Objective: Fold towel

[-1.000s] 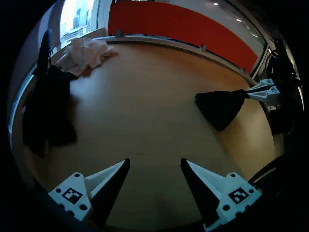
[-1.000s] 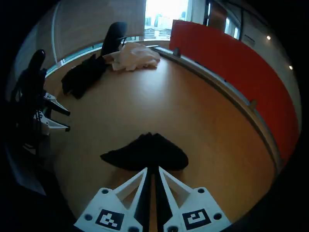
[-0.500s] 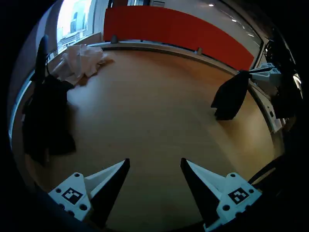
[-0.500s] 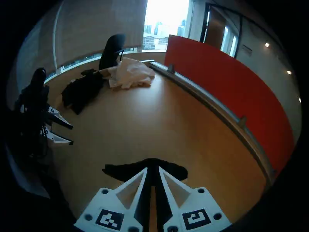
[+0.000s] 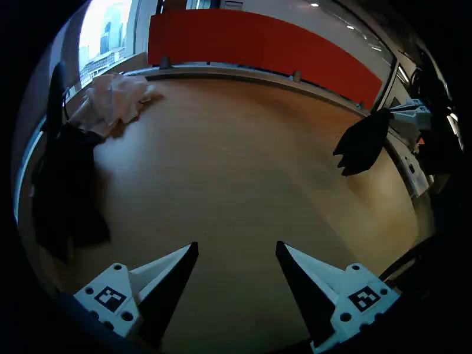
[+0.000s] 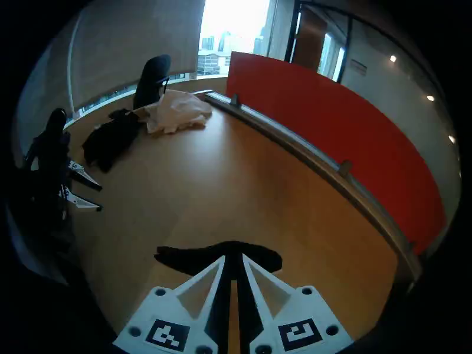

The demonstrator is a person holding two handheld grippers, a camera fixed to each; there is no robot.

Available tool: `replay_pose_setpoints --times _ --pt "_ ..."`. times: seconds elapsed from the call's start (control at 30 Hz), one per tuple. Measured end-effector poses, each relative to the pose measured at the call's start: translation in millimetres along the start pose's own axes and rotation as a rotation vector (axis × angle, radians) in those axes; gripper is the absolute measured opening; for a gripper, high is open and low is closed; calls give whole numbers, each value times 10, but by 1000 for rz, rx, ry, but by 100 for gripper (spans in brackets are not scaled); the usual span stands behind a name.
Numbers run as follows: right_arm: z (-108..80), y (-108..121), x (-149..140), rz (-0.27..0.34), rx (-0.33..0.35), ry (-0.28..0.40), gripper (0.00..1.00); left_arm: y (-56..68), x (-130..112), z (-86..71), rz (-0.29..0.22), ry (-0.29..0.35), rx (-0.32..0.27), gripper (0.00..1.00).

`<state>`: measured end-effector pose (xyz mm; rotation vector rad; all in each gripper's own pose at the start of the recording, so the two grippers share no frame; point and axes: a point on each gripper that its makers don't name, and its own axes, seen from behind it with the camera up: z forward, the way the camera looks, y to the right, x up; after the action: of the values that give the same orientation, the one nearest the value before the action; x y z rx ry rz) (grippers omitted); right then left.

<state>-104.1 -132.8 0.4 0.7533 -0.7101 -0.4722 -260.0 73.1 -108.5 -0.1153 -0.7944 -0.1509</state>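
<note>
Lifted off the desk [image 5: 236, 153] since earlier, the black towel [image 5: 360, 144] is held dangling by the right gripper [image 6: 233, 259], jaws pinched on its edge. Left gripper [image 5: 236, 245] jaws: wide, empty. Soft, limp; hanging corner is best taken.

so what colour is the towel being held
The towel is black, best in left gripper view.

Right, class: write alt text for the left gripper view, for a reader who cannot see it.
The left gripper, open, points across a wooden table; at far right the right gripper holds a black towel dangling. A pale cloth pile and red partition lie beyond.
</note>
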Motion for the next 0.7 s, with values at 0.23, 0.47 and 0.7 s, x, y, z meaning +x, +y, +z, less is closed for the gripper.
replay_pose_setpoints --times 0.23,0.47,0.7 --pt "-219 384 -263 15 -43 -20 5 45 18 30 9 -6 0 98" --pt "-423 783 -556 52 -81 -42 5 82 25 53 13 -12 4 98" --pt "-644 1197 -877 92 -125 -71 5 98 30 56 15 -15 14 98"
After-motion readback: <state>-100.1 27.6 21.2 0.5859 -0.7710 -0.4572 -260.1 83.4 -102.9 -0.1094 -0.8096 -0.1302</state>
